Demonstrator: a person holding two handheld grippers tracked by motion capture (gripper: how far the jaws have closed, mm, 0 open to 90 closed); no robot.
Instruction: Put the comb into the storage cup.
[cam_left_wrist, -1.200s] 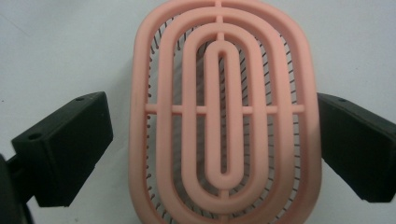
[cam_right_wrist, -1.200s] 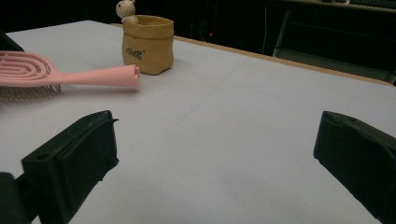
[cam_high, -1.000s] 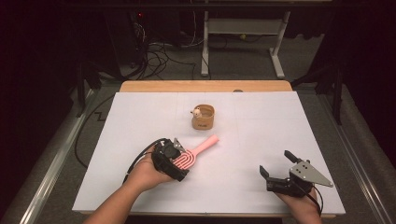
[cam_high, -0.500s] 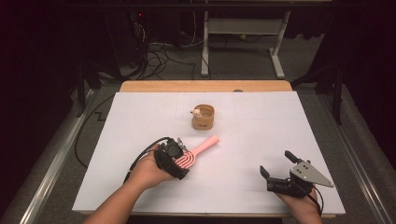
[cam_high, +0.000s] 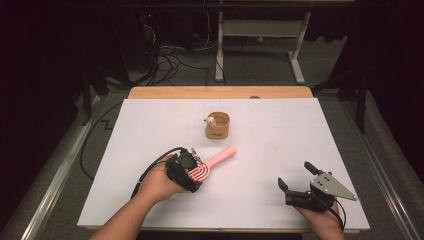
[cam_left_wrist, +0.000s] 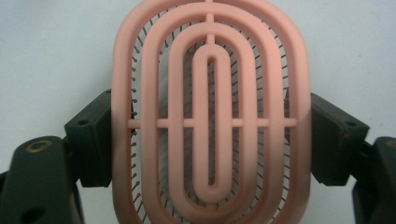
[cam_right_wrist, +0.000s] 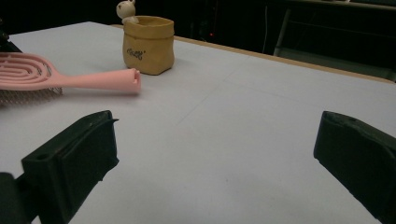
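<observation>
The left gripper (cam_high: 189, 172) is sitting over the head of the pink hairbrush (cam_high: 212, 162), which is lying on the white desk (cam_high: 150, 125) left of centre, its handle pointing up and to the right. In the left gripper view the jaws have just been closing – they are now pressing against both long edges of the slotted brush head (cam_left_wrist: 210, 116), bristles facing down. The right gripper (cam_high: 297, 182) is resting near the front right of the desk, well apart from the brush, its jaws standing wide with nothing between them. Beyond the handle tip a small tan pouch (cam_high: 218, 125) is standing upright – a little figure (cam_high: 211, 120) is peeking over its rim. The pouch is near the handle tip, not touching it.
</observation>
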